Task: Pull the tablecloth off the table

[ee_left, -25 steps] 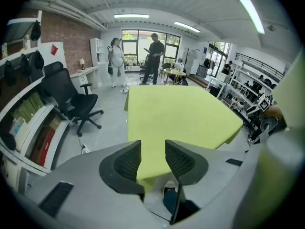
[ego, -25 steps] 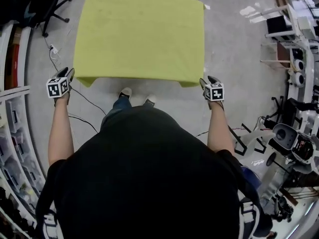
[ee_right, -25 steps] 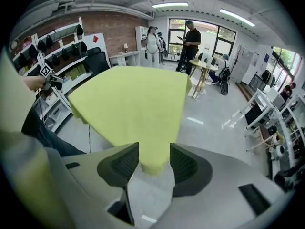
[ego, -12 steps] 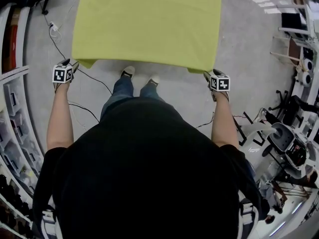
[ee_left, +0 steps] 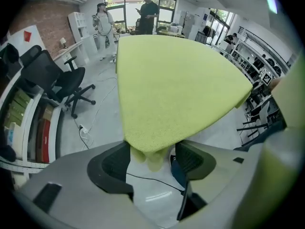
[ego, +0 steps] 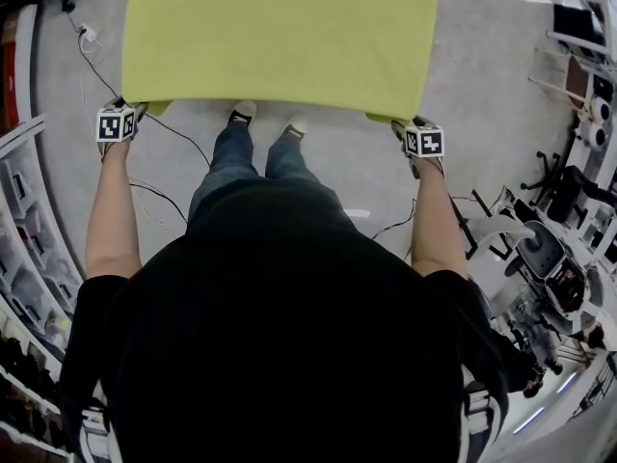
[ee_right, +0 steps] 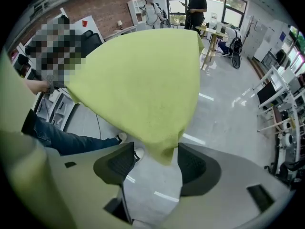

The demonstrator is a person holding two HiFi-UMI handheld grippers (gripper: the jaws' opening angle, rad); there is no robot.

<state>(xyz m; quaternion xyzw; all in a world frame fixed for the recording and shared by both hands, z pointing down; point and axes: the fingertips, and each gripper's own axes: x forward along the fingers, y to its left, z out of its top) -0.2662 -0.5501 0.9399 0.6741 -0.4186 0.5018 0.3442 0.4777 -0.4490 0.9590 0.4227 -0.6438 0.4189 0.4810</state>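
Observation:
A yellow-green tablecloth [ego: 280,37] covers the table in front of me, its near edge hanging just past my feet. My left gripper [ego: 130,109] stands at the cloth's near left corner, pointing steeply down. In the left gripper view that corner [ee_left: 148,155] hangs loose between the jaws of the left gripper [ee_left: 152,161], which have just been opening and do not press it. My right gripper [ego: 398,126] is at the near right corner. That corner [ee_right: 164,149] likewise hangs between the jaws of the right gripper [ee_right: 156,163], just opened wide.
Shelving [ego: 29,210] runs along the left, and a black office chair [ee_left: 52,80] stands beside it. Cables [ego: 164,152] trail on the floor near my shoes [ego: 243,112]. Racks and equipment [ego: 549,258] crowd the right. Two people [ee_left: 150,8] stand beyond the table's far end.
Both grippers have come down to the cloth's two near corners, which now sit between their jaws. The cloth has shifted up in the head view as I lean in.

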